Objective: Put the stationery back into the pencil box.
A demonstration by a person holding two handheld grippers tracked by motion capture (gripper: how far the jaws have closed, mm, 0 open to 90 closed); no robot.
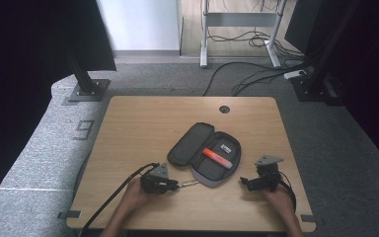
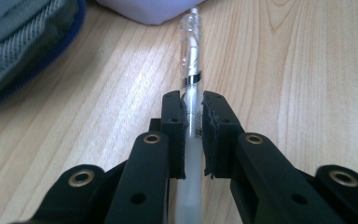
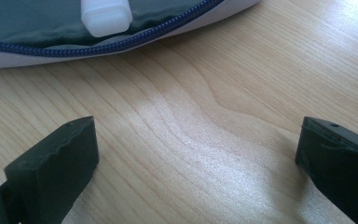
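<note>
Pen lay flat on the table, its long axis pointing toward the open pencil case. My left gripper clenched its barrel; my right gripper stood released, wide apart.

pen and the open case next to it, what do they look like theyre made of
The pen in the left gripper looks like plastic: frosted and see-through, its inner tube showing, with a thin shiny band, possibly metal. The case looks like fabric: a dull woven grey shell, mesh pocket inside and a blue toothed zip round the rim. The table has a light matte wood-grain top, perhaps laminate.
</note>
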